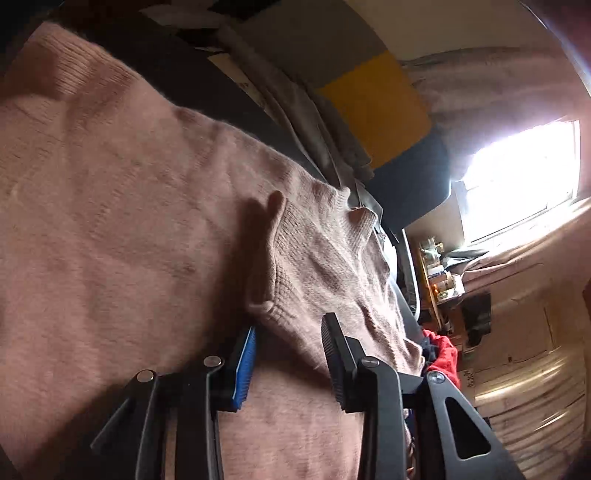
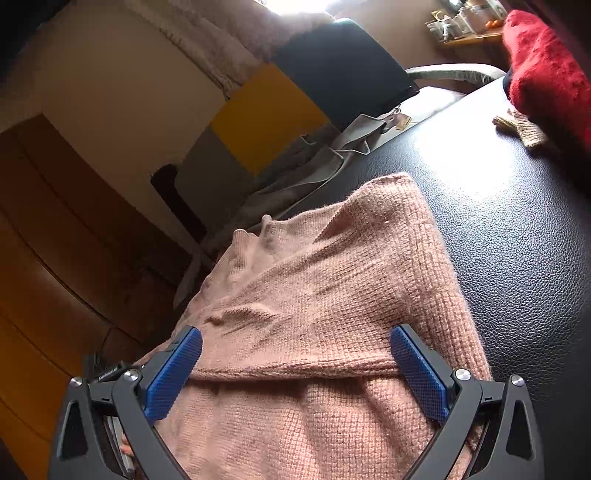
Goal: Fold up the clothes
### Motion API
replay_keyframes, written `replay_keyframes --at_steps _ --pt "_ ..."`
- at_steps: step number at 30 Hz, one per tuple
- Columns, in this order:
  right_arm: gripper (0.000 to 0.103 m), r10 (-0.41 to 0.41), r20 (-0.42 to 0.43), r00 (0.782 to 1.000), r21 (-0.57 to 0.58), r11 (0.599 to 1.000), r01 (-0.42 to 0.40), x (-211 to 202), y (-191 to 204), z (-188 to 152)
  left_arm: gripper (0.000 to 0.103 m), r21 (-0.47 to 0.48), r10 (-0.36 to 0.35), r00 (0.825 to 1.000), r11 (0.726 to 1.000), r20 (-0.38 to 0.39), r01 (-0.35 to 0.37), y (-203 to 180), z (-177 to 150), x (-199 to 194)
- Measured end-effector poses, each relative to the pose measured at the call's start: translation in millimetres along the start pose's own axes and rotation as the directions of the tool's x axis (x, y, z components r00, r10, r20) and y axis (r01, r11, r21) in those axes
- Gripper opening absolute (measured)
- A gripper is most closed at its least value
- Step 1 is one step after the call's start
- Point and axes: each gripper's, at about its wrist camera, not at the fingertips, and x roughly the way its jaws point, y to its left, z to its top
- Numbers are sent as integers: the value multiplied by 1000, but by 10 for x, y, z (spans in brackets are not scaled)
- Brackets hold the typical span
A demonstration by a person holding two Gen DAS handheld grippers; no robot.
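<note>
A pink knitted sweater [image 1: 129,206] fills the left wrist view and lies partly folded on a black leather surface [image 2: 517,229] in the right wrist view [image 2: 314,295]. My left gripper [image 1: 290,332] is open just over the sweater, with a ribbed fold of it between the fingers. My right gripper [image 2: 295,343] is wide open, its blue pads [image 2: 173,373] on either side of a folded edge of the sweater, not clamped on it.
A red garment [image 2: 546,70] and a small beige knit piece [image 2: 521,127] lie at the far right of the surface. Grey cloth [image 2: 295,173] hangs over its far edge. A black chair back [image 2: 340,70] and a cluttered shelf [image 2: 465,22] stand beyond.
</note>
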Motion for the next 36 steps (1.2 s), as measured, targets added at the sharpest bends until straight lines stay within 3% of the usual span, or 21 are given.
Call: replay_keyframes --at_steps 4,9,10,13,19,23,25,27,28,31,34,36 --pt "103 -7 -3 1000 -3 1000 7 6 13 2 38 42 42 999 998 1 -42 -37 126 -24" --pt "103 -75 -56 996 -58 996 72 51 131 52 39 74 33 994 997 -100 -26 -104 322 190" --pt "103 -84 -63 994 -90 993 78 55 196 88 35 98 32 993 995 -117 -21 -145 328 229" --pt "103 -111 -58 992 -194 976 98 89 379 252 5 148 27 987 989 -160 -3 -239 320 326" --pt "103 -181 -124 976 -298 944 138 477 399 649 5 184 50 993 982 -110 -29 -196 133 97" --pt "103 -321 -193 927 -293 921 258 817 47 726 6 167 49 991 986 -121 -28 -12 48 44" --pt "103 -316 -153 936 -328 910 254 806 16 681 8 177 50 992 984 -116 -29 -27 47 35" --pt "103 -332 -145 932 -348 899 266 798 38 662 12 176 62 993 983 -104 -43 -77 57 25" --pt "103 -340 -143 930 -356 894 272 800 41 652 20 199 84 994 978 -72 -68 -142 68 -19" --pt "103 -346 -141 928 -362 890 277 789 43 648 27 330 95 995 939 9 -93 -445 161 -129" --pt "103 -354 -171 919 -384 883 269 784 117 704 46 524 122 992 842 44 -126 -814 335 -85" --pt "103 -311 -193 931 -416 885 210 771 245 779 50 609 145 988 780 51 -146 -978 491 24"
